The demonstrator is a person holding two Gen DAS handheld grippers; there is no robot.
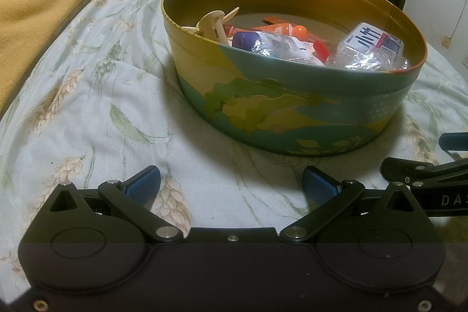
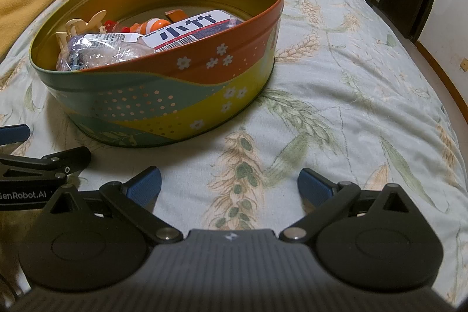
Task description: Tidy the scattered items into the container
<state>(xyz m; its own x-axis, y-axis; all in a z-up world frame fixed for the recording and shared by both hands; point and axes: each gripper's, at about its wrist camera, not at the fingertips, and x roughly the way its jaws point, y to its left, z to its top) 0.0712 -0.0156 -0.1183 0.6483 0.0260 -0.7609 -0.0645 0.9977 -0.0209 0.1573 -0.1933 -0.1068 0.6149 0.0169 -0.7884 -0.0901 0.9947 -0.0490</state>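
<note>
Both grippers, left & right, are held spread apart w/ nothing gripped, near the filled tin on the bedspread; bedspread should be scanned for strays.

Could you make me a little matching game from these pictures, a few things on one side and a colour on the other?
Things:
1. hair clip
2. tube
3. bottle cap
4. gripper pads

Colours:
A. blue
B. cream
C. purple
D. orange

Pairs: 1-B, 2-D, 3-C, 4-A. The first three lie inside the tin on the bed; both grippers are open and empty.
</note>
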